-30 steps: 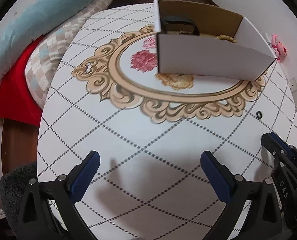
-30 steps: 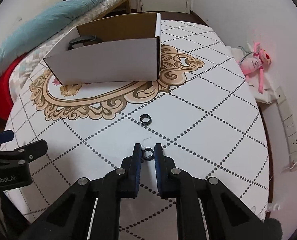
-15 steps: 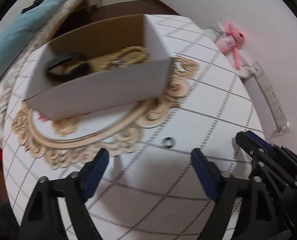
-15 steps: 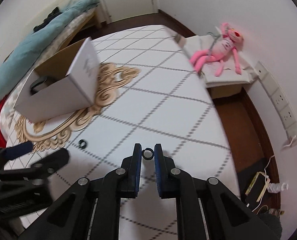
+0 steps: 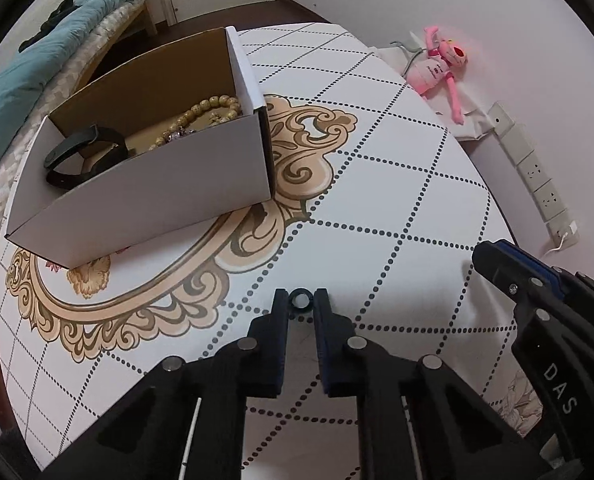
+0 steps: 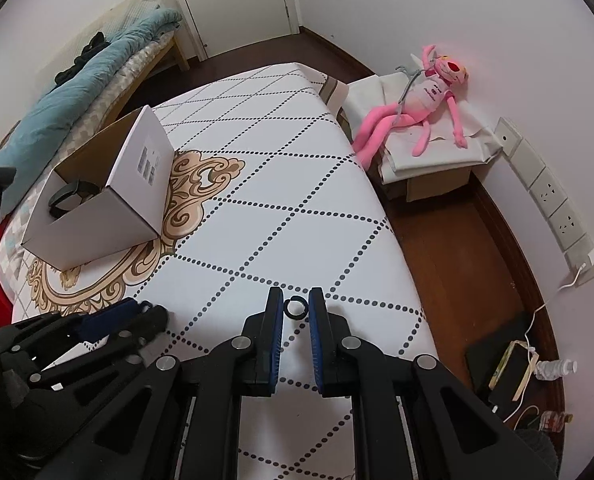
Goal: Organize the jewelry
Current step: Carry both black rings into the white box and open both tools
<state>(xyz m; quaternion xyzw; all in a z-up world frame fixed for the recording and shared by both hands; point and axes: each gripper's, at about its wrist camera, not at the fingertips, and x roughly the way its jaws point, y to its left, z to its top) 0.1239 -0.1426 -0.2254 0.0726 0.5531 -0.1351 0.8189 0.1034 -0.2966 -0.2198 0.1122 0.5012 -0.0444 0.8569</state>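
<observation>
My left gripper (image 5: 300,304) is shut on a small black ring (image 5: 299,301) just above the patterned table. My right gripper (image 6: 296,307) is shut on a second black ring (image 6: 296,308) and holds it over the table's right part. The right gripper also shows at the right edge of the left wrist view (image 5: 537,300). The left gripper shows at the lower left of the right wrist view (image 6: 97,328). An open white cardboard box (image 5: 157,196) stands at the back left and holds a black wristband (image 5: 85,156) and a wooden bead bracelet (image 5: 205,112).
The table (image 5: 397,200) has a white top with dotted diamonds and a gold ornament. A bed with a teal duvet (image 6: 77,92) lies behind the box. A pink plush toy (image 6: 421,96) lies on a cloth-covered box by the wall. Wall sockets, cables and a bottle are on the right.
My left gripper swung right from over bare table, came down on the second ring and shut on it. My right gripper, still holding its ring, swung right, away from the box.
</observation>
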